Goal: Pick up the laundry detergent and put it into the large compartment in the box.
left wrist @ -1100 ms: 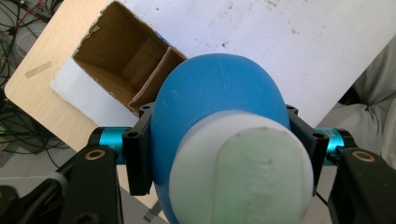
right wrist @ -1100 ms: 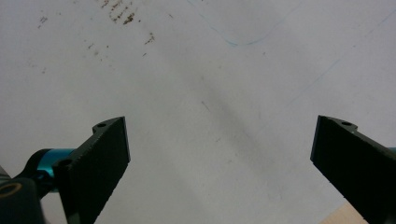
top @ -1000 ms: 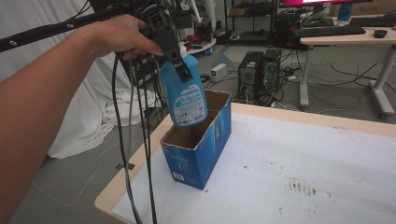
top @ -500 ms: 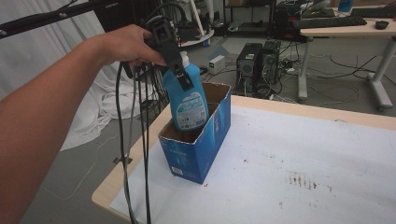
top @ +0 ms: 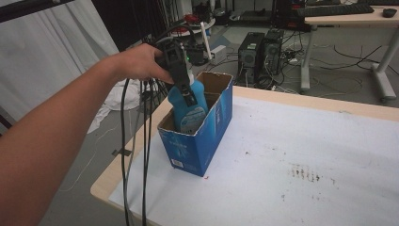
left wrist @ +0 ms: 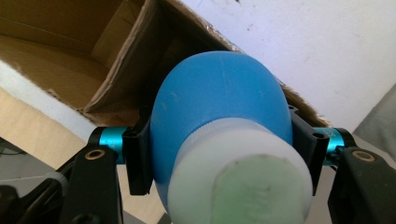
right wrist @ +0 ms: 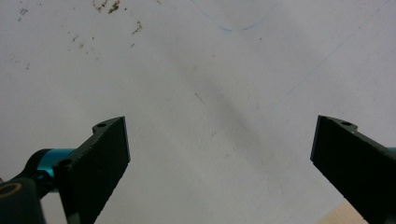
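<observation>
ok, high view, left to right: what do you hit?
Person's forearm → trailing cables → left tool clamped on blue bottle in blue cardboard box → stained patch on the white table cover.

A blue plastic bottle [top: 188, 110] with a white cap and a label on its front stands nearly upright, its lower part sunk inside an open blue cardboard box [top: 207, 136], neck up. The box has a brown inside and ragged open flaps, and it sits near the left front corner of the white-covered counter [top: 301, 150]. The bottle's shoulder is clamped from both sides between black jaws.
</observation>
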`<act>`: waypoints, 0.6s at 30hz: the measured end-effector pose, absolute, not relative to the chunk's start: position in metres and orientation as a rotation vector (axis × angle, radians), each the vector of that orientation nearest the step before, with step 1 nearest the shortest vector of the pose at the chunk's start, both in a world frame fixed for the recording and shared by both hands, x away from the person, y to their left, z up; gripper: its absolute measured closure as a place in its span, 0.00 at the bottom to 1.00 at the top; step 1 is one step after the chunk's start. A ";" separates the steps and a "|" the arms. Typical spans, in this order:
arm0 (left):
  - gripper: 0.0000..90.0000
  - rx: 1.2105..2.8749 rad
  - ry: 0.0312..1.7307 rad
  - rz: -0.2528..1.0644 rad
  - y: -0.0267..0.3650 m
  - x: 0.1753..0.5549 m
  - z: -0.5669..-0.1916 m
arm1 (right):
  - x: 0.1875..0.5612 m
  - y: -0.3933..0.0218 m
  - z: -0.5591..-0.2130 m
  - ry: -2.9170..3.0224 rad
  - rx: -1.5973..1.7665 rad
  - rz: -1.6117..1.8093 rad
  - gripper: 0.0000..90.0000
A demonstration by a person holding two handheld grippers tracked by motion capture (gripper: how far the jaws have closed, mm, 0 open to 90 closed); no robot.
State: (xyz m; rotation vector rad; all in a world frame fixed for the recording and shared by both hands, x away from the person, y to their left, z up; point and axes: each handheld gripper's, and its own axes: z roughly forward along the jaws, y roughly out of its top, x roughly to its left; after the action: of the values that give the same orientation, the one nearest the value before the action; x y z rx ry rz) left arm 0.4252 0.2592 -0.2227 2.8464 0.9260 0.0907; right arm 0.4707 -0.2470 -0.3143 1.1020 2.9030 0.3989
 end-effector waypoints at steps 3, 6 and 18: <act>0.42 2.855 0.932 0.087 0.259 0.426 -0.233 | 0.471 -0.247 -0.314 2.903 1.102 0.407 0.04; 0.42 2.862 0.931 0.093 0.258 0.426 -0.241 | 0.472 -0.247 -0.315 2.904 1.101 0.401 0.04; 0.42 2.905 0.918 0.078 0.257 0.430 -0.264 | 0.473 -0.249 -0.320 2.909 1.114 0.395 0.04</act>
State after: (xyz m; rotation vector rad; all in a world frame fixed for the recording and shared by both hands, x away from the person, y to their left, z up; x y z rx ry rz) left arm 0.4295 0.2568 -0.2638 2.9054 0.9184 0.0778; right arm 0.4727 -0.2491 -0.3195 1.1144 2.9094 0.3948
